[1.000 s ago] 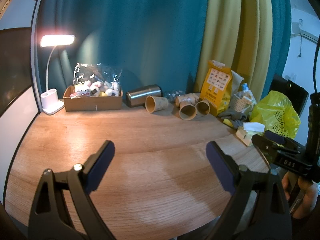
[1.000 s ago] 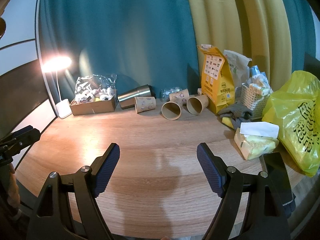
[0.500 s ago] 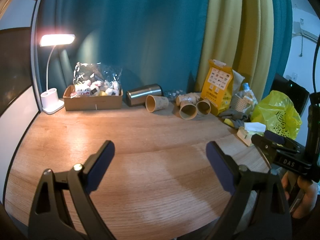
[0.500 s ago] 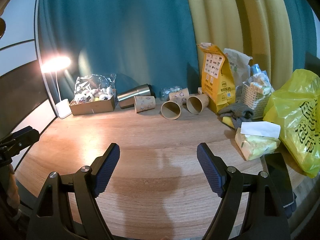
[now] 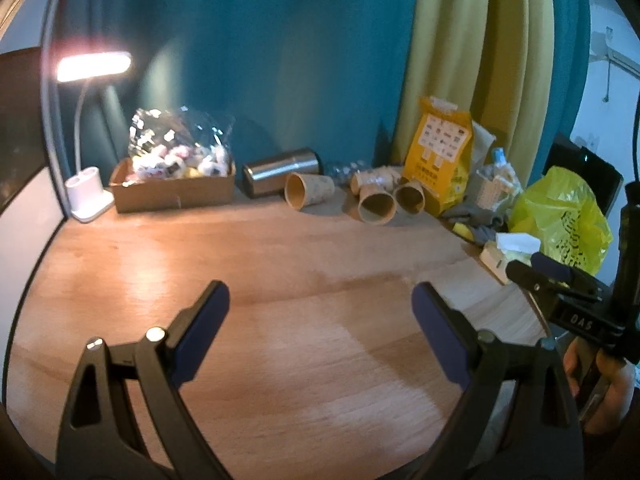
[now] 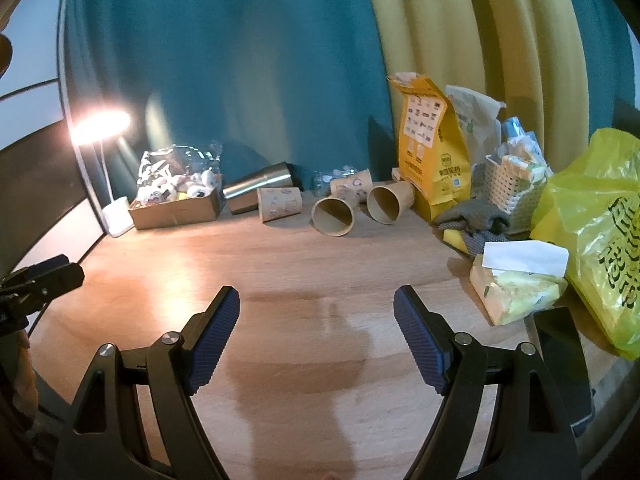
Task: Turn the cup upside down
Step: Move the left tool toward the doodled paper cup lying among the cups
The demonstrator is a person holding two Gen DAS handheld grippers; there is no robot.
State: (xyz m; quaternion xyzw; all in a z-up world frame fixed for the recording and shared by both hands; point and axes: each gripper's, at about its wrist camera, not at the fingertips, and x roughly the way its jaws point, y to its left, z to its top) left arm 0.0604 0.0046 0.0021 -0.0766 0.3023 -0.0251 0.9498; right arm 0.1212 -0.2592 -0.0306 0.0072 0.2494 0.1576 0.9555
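Observation:
Several brown paper cups lie on their sides at the back of the wooden table: one (image 5: 307, 196) (image 6: 279, 209) left of the others, one (image 5: 375, 207) (image 6: 333, 221) with its mouth toward me, one (image 5: 409, 197) (image 6: 389, 202) beside it. A steel tumbler (image 5: 280, 171) (image 6: 258, 187) lies on its side behind them. My left gripper (image 5: 320, 320) is open and empty above the near table. My right gripper (image 6: 317, 320) is open and empty, far from the cups. The right gripper also shows at the right edge of the left wrist view (image 5: 556, 280).
A cardboard box of wrapped snacks (image 5: 172, 184) and a lit desk lamp (image 5: 88, 200) stand at the back left. A yellow pouch (image 6: 432, 152), a white basket (image 6: 516, 192), a tissue pack (image 6: 516, 284), a yellow plastic bag (image 6: 600, 232) and a dark phone (image 6: 560, 356) crowd the right side.
Both grippers have drifted slightly forward toward the cups. Both stay open and empty.

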